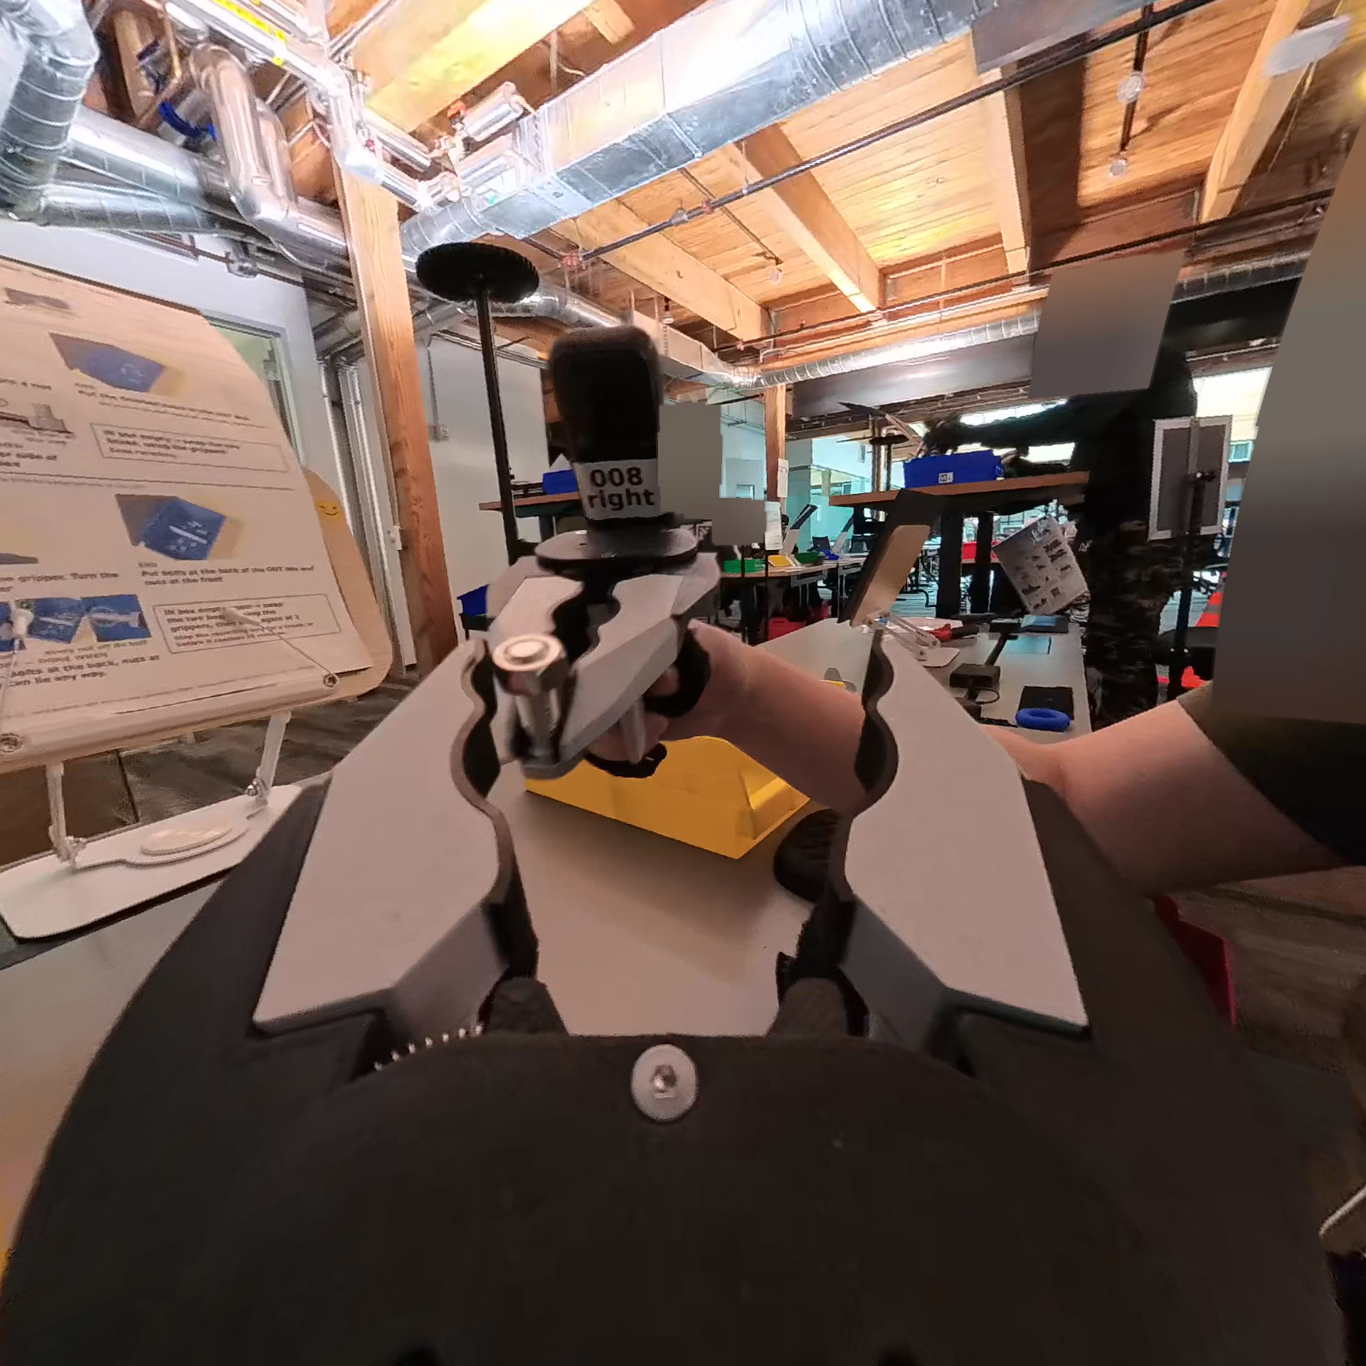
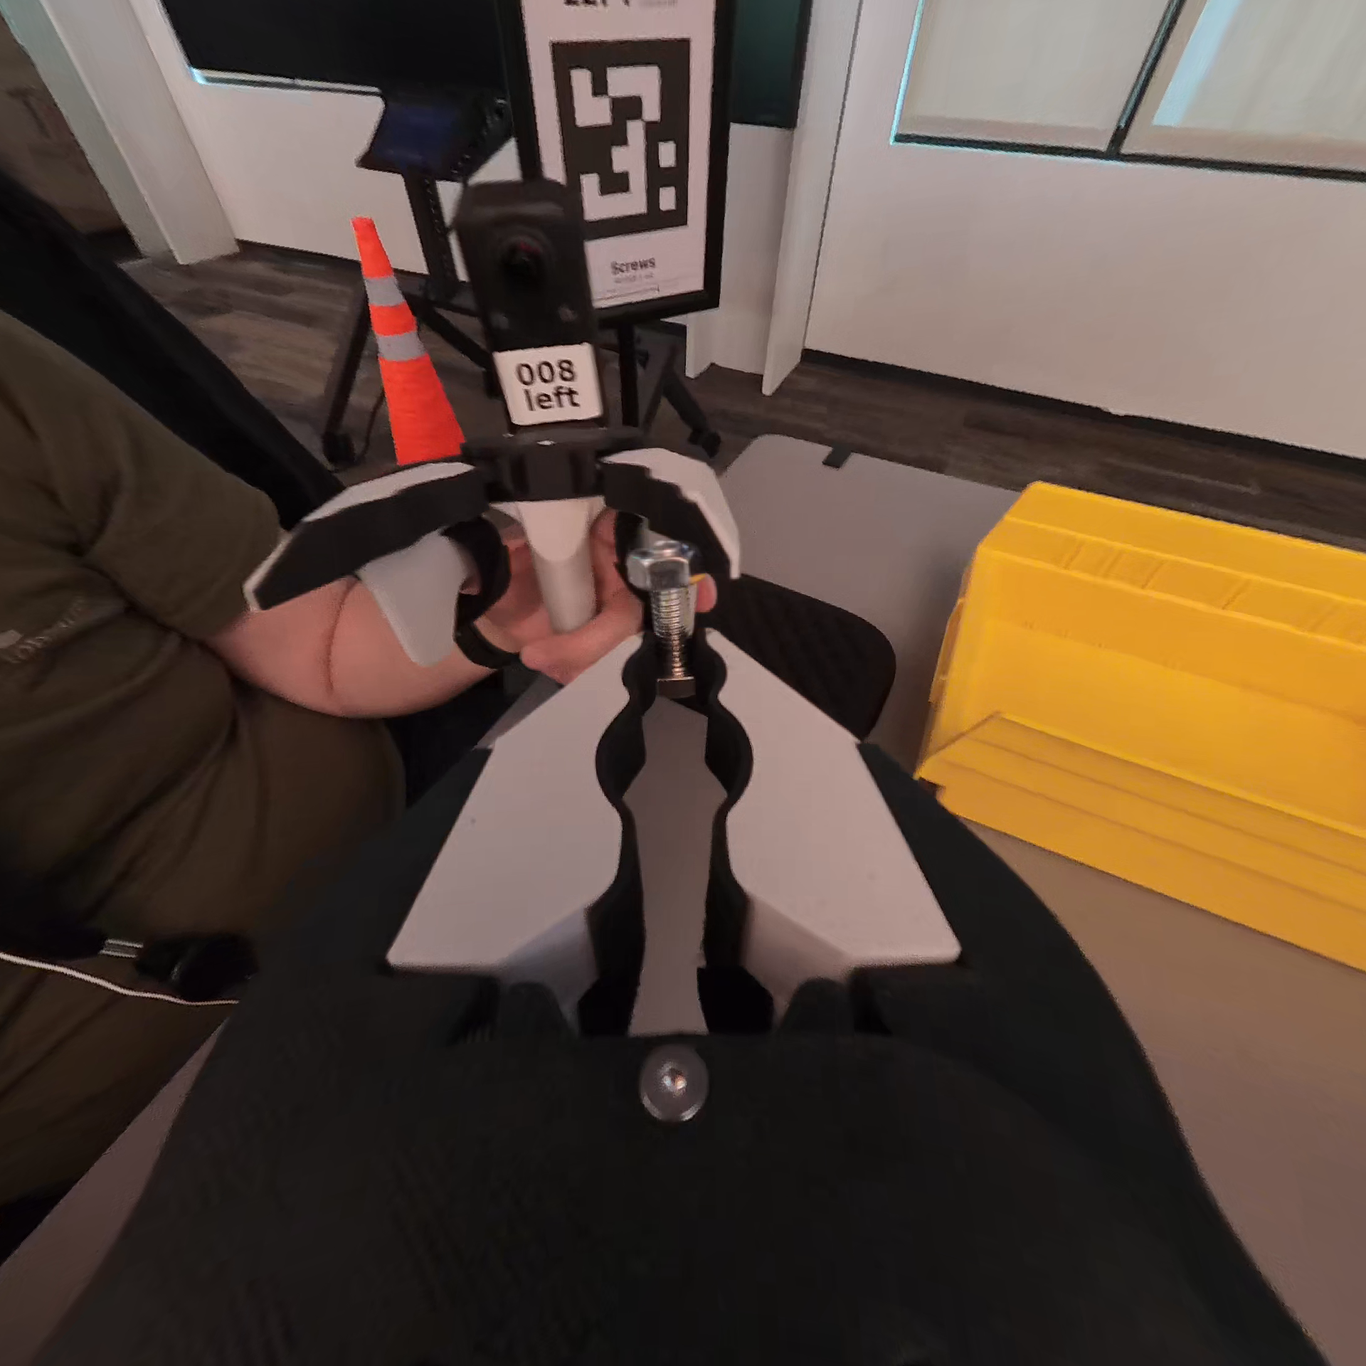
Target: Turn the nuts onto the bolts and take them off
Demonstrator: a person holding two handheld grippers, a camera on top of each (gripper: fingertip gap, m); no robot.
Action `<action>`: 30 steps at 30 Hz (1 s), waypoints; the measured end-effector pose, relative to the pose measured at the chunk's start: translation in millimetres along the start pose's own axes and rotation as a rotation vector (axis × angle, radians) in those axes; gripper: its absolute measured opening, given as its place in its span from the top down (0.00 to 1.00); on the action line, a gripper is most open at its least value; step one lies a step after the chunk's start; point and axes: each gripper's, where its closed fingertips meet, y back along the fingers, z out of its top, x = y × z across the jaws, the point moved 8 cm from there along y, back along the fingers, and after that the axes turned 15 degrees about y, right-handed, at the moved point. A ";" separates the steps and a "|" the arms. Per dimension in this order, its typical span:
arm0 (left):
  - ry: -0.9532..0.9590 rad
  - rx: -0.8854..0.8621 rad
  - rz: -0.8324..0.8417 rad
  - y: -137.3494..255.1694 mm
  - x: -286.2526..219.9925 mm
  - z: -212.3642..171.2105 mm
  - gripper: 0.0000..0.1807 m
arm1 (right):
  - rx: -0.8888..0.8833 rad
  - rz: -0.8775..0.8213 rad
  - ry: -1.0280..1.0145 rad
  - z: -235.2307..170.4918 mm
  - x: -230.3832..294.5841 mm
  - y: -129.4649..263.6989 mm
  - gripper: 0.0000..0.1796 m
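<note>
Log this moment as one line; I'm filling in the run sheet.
right gripper: shut on bolt | nut: on bolt's far end | left gripper: open, at nut | yellow bin: on table

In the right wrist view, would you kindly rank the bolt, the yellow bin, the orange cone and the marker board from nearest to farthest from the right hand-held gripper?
1. Bolt: clamped at the tips of the right hand-held gripper.
2. Yellow bin: on the table, to the right.
3. Orange cone: on the floor, ahead left.
4. Marker board: farthest, by the wall.

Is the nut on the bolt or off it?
On. The nut sits at the top end of the bolt, whose lower end the right gripper pinches. The left gripper is open.
</note>
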 end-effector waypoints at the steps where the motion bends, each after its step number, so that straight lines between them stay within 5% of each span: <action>1: -0.001 0.002 0.009 -1.1 -0.2 -0.8 0.43 | -0.007 -0.006 -0.009 -1.3 -1.7 1.6 0.96; 4: 0.009 0.011 0.034 1.8 3.1 1.0 0.47 | -0.044 -0.046 -0.048 -3.6 -9.3 12.1 0.96; 6: 0.014 -0.006 -0.092 9.5 -5.2 5.2 0.77 | -0.069 -0.078 -0.077 -3.2 -14.2 19.0 0.96; 13: -0.003 -0.092 0.067 15.0 8.8 11.1 0.57 | 0.000 0.060 -0.016 -1.5 3.8 0.9 0.96; 22: -0.035 0.006 0.066 6.4 5.2 -0.4 0.64 | -0.017 0.039 -0.035 -3.7 -0.7 7.9 0.95; 24: -0.015 -0.003 0.012 11.7 4.3 1.6 0.84 | -0.019 -0.003 -0.056 -4.8 -5.9 13.4 0.96; 25: 0.006 -0.025 -0.029 14.0 2.4 3.7 0.86 | -0.022 0.003 -0.059 -5.0 -5.9 14.9 0.96; 30: 0.036 -0.099 0.033 17.4 10.8 9.4 0.70 | -0.028 0.086 -0.016 0.0 5.7 5.6 0.96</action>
